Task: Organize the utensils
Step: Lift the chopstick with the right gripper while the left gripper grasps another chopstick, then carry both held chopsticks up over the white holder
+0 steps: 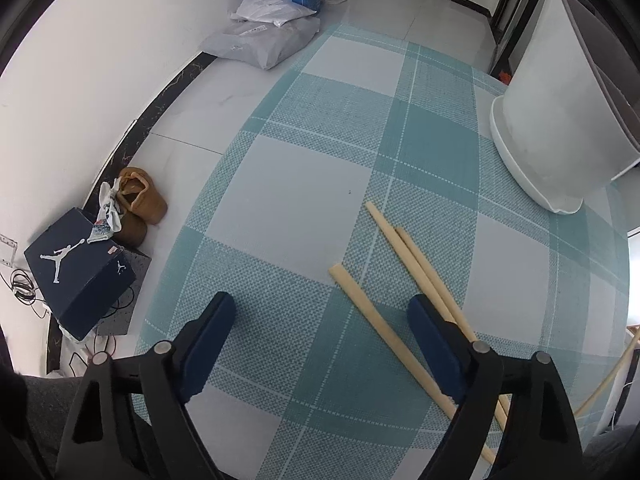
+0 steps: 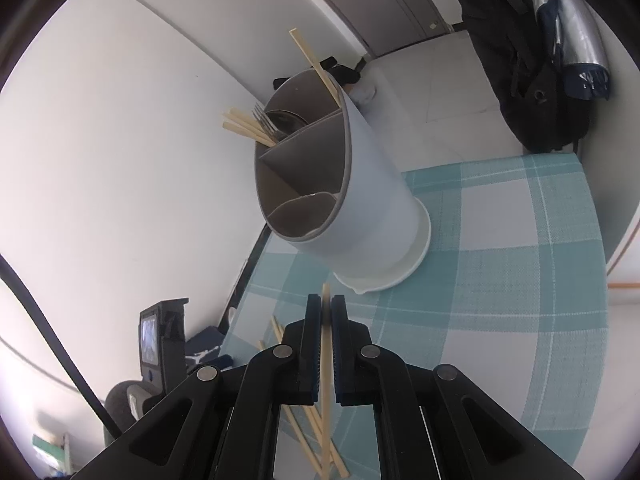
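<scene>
A white utensil holder (image 2: 360, 204) with grey dividers stands on the teal checked tablecloth (image 2: 520, 264); it holds several chopsticks (image 2: 248, 128), one tall chopstick (image 2: 316, 64) and a fork (image 2: 266, 120). It also shows in the left wrist view (image 1: 560, 120) at the right. My right gripper (image 2: 326, 304) is shut on a wooden chopstick (image 2: 327, 380), held above the table in front of the holder. Three loose chopsticks (image 1: 380, 320) lie on the cloth. My left gripper (image 1: 320, 308) is open over them, with one chopstick between its fingers.
The table's left edge (image 1: 192, 220) drops to a tiled floor with a navy shoe box (image 1: 76, 272), brown shoes (image 1: 140, 200) and parcel bags (image 1: 264, 40) along the white wall. A black backpack (image 2: 536, 80) hangs beyond the table's far edge.
</scene>
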The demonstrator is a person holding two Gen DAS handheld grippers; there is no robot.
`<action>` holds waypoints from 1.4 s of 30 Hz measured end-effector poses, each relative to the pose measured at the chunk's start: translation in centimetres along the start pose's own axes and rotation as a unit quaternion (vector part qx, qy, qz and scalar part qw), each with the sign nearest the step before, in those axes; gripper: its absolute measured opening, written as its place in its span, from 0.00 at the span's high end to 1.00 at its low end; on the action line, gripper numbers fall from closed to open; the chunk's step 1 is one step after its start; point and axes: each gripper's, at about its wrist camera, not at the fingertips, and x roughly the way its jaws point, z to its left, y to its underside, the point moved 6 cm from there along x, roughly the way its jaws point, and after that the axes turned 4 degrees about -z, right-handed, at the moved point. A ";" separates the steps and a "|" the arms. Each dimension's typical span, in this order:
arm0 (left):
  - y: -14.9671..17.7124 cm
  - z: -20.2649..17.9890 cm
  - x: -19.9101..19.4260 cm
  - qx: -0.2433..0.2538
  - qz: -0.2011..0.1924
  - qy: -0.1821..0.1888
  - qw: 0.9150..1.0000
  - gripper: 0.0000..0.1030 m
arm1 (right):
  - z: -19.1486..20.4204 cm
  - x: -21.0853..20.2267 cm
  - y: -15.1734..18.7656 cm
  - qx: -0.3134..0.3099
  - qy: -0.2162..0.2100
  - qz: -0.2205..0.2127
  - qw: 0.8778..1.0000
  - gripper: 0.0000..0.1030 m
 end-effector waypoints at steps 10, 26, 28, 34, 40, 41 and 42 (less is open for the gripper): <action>-1.1 -0.6 -0.2 -0.034 -0.013 -0.012 0.999 0.93 | 0.1 -0.4 -0.4 0.001 -0.002 -0.008 1.000 0.96; -2.9 -1.0 -2.7 -0.083 -0.086 0.051 0.992 0.97 | 1.1 -1.4 -0.5 -0.024 0.007 -0.027 0.999 0.96; -3.5 -1.1 -4.6 -0.081 -0.119 0.068 0.987 0.97 | 1.4 -1.5 -0.5 -0.034 0.011 -0.033 0.999 0.96; -5.1 -2.0 -10.1 -0.052 -0.219 0.111 0.968 0.97 | 2.5 -2.1 -0.1 -0.061 0.026 -0.058 0.996 0.96; -5.4 -2.2 -14.3 -0.049 -0.288 0.169 0.941 0.97 | 3.7 -3.4 0.3 -0.088 0.046 -0.092 0.991 0.96; -5.3 -2.1 -14.9 -0.051 -0.298 0.178 0.936 0.97 | 3.8 -3.6 0.4 -0.092 0.053 -0.097 0.990 0.96; -5.3 -2.0 -15.3 -0.053 -0.304 0.184 0.933 0.97 | 3.9 -3.6 0.4 -0.095 0.058 -0.100 0.989 0.96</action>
